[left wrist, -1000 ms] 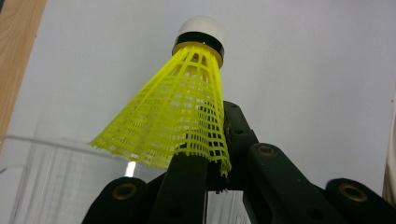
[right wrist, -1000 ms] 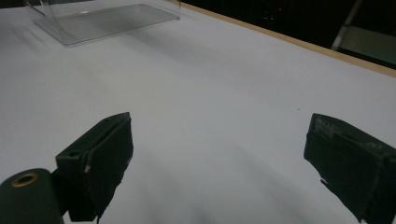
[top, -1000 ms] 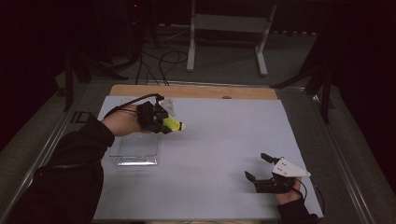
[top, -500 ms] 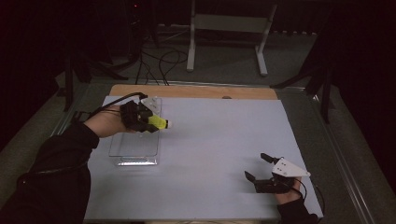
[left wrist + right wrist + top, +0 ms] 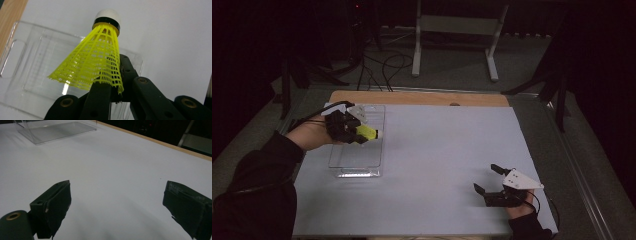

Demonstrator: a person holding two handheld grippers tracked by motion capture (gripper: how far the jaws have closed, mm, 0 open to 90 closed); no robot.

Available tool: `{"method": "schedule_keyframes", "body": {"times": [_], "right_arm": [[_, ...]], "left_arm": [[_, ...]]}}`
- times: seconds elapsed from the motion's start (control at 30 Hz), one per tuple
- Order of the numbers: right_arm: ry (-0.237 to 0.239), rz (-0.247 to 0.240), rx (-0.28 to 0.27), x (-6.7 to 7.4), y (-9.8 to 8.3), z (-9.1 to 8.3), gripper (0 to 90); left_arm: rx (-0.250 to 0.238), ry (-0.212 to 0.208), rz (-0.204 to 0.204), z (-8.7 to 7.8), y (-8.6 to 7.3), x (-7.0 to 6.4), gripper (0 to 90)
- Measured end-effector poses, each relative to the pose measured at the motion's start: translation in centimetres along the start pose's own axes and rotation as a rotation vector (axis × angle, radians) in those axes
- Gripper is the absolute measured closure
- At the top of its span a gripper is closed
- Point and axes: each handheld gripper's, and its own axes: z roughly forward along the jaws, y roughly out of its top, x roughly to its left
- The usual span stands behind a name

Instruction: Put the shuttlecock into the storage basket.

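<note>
The left gripper (image 5: 354, 131), jaws clenched on the yellow shuttlecock (image 5: 96, 62), has moved from beside the clear tray (image 5: 357, 167) to above it, so a drop seems near. The right gripper (image 5: 492, 186) rests on the worktop (image 5: 442, 165), jaws released.

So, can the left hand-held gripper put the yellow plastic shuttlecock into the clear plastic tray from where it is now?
Probably yes. The left hand-held gripper holds the yellow plastic shuttlecock right above the clear plastic tray, which is open on top, and nothing lies between them.
</note>
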Motion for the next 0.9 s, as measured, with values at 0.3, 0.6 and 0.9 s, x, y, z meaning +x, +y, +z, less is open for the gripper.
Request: {"method": "schedule_keyframes", "body": {"times": [0.3, 0.6, 0.9], "right_arm": [[0.002, -0.001, 0.003, 0.0, 0.0, 0.1, 8.0], [0.005, 0.001, 0.003, 0.1, 0.0, 0.1, 8.0], [0.007, 0.000, 0.005, 0.0, 0.0, 0.1, 8.1]], "left_arm": [[0.019, -0.002, -0.020, 0.0, -1.4, 0.1, 89.1], [0.039, -0.022, -0.016, 1.2, -2.1, -0.3, 89.1], [0.054, -0.039, -0.007, 2.5, -2.6, -0.6, 89.1]]}}
